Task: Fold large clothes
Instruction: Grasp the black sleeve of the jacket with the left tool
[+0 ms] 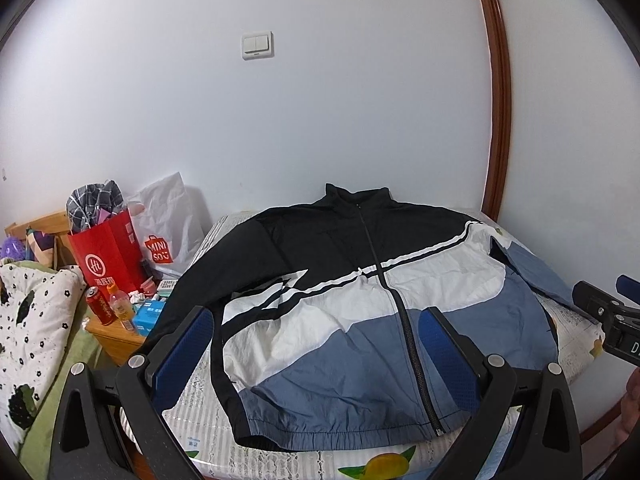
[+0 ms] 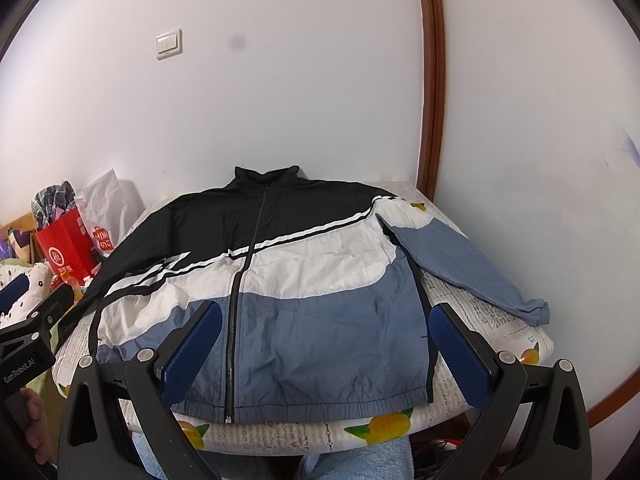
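Observation:
A black, white and blue zip-up jacket (image 1: 360,320) lies flat and zipped on a table, collar toward the wall; it also shows in the right wrist view (image 2: 320,280). Its blue right sleeve (image 2: 472,268) stretches out across the table; its black left sleeve (image 1: 192,280) hangs toward the left edge. My left gripper (image 1: 316,320) is open and empty, held above the jacket's hem. My right gripper (image 2: 324,316) is open and empty, also above the hem. Each gripper shows at the edge of the other's view.
The table has a white lace cover with a fruit print (image 2: 500,328). At left stand a red paper bag (image 1: 108,256), a white Miniso bag (image 1: 168,220), a can and bottle (image 1: 108,304) on a wooden stand, and a floral quilt (image 1: 28,320). A wall is behind; a brown door frame (image 2: 432,80) is right.

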Available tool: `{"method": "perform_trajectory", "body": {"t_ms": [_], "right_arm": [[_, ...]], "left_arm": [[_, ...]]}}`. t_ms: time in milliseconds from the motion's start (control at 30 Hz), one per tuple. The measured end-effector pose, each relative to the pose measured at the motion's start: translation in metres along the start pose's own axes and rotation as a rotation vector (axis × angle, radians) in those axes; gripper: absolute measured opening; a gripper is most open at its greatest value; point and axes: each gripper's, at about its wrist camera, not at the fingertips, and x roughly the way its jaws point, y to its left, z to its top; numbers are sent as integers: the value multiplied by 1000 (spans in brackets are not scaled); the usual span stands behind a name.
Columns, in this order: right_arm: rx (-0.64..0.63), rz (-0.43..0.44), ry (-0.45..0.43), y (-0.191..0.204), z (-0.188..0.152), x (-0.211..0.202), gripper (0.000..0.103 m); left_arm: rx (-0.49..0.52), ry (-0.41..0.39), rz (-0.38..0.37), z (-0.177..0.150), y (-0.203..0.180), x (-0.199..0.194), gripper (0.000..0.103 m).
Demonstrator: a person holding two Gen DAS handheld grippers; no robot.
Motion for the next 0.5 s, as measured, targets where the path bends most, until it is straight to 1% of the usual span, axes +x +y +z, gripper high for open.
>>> {"method": "perform_trajectory", "body": {"t_ms": [67,100,167,300,367,500], "right_arm": [[8,6,1,0,1,4,103],[13,10,3,-1,1,6,103],[18,13,6,-1,1,13,103],[-5,-18,26,2,2,27,103],[-23,-26,39,5,3,37,103],[-37,4,91,10,5,58,103]], "left_arm": [[-4,8,-8,0,3,4,103],[-5,17,-33,1,5,9,103],[-5,29,-53,0,7,14,103],[26,80,-29,-3,15,35,103],[21,99,-21,-5,22,45,103],[0,143,6,-11,45,70,103]]}}
